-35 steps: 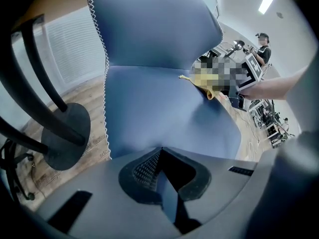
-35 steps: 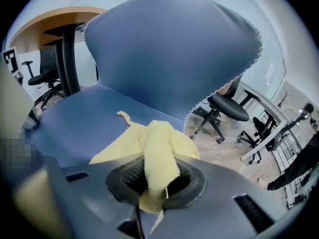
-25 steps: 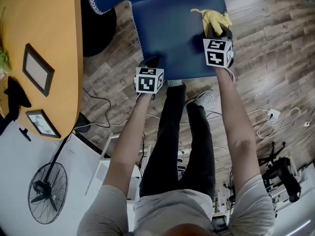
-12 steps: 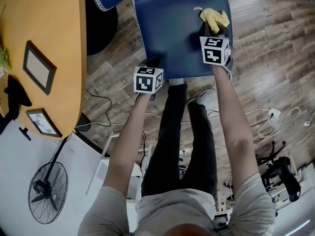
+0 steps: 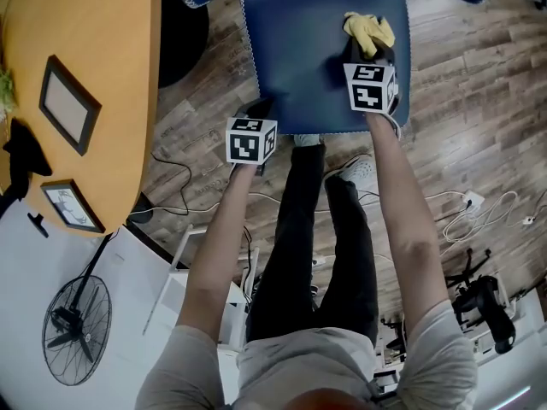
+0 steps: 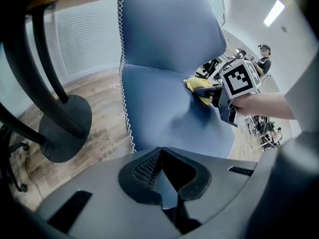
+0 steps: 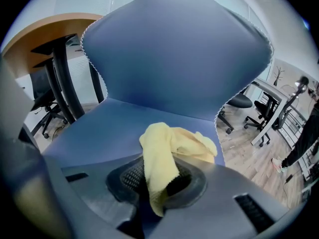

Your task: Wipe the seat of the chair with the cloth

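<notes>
The blue chair seat (image 5: 299,67) fills the top of the head view, with its backrest (image 7: 174,54) rising behind. A crumpled yellow cloth (image 5: 367,31) lies on the seat's right side, and my right gripper (image 5: 373,54) is shut on it. In the right gripper view a fold of the cloth (image 7: 167,151) hangs between the closed jaws of the right gripper (image 7: 157,183). My left gripper (image 5: 261,109) hovers at the seat's front left corner. In its own view the left gripper (image 6: 160,151) is shut with nothing in it, facing the seat (image 6: 154,101) and the cloth (image 6: 195,85).
An orange desk (image 5: 85,49) with picture frames runs along the left. The desk's black round base (image 6: 62,128) stands on the wood floor left of the chair. A floor fan (image 5: 75,331) and loose cables (image 5: 479,203) lie near the person's legs (image 5: 316,229).
The right gripper has slid the cloth a little to the left, away from the seat's right edge. The left gripper stays by the front left corner.
</notes>
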The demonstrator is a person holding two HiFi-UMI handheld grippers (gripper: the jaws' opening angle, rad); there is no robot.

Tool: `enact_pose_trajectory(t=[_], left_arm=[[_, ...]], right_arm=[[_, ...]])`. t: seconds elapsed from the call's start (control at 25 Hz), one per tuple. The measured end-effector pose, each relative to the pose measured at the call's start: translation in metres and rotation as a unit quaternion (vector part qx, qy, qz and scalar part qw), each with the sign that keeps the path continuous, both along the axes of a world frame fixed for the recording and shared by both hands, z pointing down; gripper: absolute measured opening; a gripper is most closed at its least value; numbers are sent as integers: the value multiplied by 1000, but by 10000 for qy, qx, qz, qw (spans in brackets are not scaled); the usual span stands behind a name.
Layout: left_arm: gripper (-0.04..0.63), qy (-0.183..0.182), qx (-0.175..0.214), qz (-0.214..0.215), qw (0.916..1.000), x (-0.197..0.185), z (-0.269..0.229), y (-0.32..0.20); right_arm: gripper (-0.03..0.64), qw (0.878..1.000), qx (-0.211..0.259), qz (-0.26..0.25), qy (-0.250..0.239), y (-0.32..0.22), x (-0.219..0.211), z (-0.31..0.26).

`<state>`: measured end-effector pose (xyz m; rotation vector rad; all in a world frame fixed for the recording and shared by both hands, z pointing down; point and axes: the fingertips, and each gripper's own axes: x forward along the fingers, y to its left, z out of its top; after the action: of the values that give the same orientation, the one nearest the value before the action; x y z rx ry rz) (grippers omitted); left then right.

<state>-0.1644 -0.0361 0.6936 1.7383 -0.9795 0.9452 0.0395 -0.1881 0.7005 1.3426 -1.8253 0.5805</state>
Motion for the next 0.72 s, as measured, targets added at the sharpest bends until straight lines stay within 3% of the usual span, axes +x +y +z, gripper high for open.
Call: enact_pose_trajectory(t=[0.48,0.72], left_arm=[[26,154,-38,-65,9999,0,-2,9],[26,172,-49,-28,9998,0,-2,11]], right_arm=[[64,9997,10,62,-252,-1,-9,0],[64,9950,2,177,-979,-5,-28,-4]])
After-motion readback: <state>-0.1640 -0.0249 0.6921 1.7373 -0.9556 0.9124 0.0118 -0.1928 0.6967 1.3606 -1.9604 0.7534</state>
